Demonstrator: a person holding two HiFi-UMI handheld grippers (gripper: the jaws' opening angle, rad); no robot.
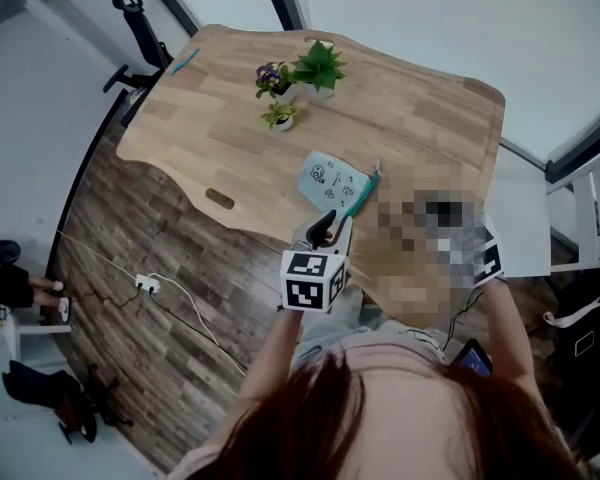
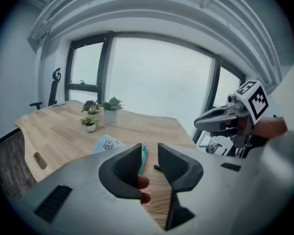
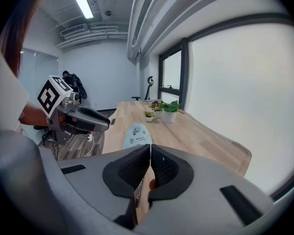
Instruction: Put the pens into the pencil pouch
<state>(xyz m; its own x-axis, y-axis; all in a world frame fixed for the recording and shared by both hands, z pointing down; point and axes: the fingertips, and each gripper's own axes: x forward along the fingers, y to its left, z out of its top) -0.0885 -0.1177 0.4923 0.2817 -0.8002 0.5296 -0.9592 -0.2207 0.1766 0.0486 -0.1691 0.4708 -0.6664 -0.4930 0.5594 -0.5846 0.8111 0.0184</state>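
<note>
Wooden table (image 1: 430,118), light grain: three small potted plants (image 1: 298,80) at far side; pale blue pencil pouch (image 1: 332,180) lying flat near front edge. Left gripper (image 2: 150,153): jaws apart, nothing between, near pouch. Right gripper (image 3: 150,153): jaws closed together, empty.

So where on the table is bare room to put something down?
Bare: the wide stretch left of the plants, down to the slot, and the right end beyond the plants. Crowded: the near edge round the pouch, where the left gripper and right gripper hover.
</note>
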